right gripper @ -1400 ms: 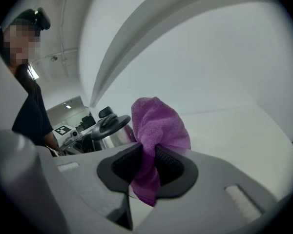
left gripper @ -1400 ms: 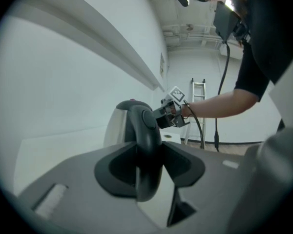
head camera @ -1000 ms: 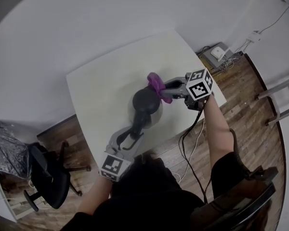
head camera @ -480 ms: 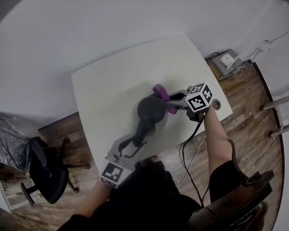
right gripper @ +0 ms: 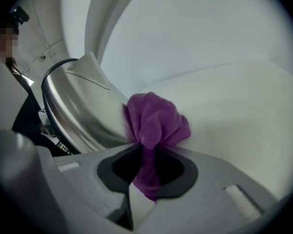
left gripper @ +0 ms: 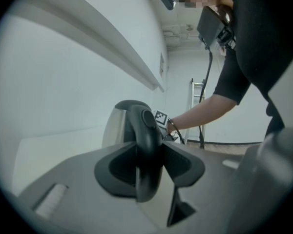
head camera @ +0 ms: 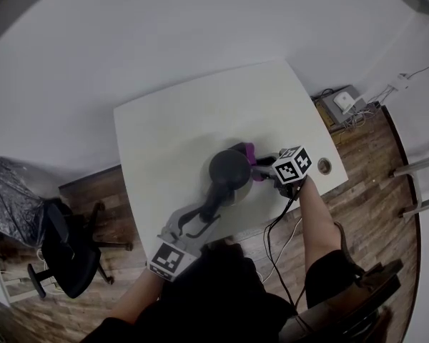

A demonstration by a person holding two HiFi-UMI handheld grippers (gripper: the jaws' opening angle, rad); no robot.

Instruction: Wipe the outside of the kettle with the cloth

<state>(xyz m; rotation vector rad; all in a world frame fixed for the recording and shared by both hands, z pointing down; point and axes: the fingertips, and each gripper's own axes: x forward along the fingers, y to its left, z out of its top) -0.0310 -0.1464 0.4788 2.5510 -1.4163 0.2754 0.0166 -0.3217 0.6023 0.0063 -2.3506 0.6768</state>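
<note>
White worktop (head camera: 164,134) carries only the kettle (head camera: 229,168), which stands upright near the front edge, close to the person. Around it is wooden floor (head camera: 361,170). The left tool (left gripper: 149,165) is closed on the black handle (left gripper: 142,130), which is pinched between its two pads. The right tool (right gripper: 149,168) pinches the purple cloth (right gripper: 157,117). The free bunch of the cloth stands out in front of the jaws and touches the steel wall of the kettle, to the side of the spout (right gripper: 90,68) and lower, near the worktop.

I judge the step in hand to be a wiping stroke on the side of the body away from the handle. To do it well, the left tool should hold the handle firmly, because the push of the cloth comes from the other side and could slide or tip the kettle. The right tool should press only with the soft bunch, so that the hard jaw tips do not meet the steel and scratch it. It seems better to lead the cloth along the curve of the wall in long overlapping strokes than to rub one place. The grip on the cloth is narrow, so a strong drag may pull it out, and moderate pressure is safer.
</note>
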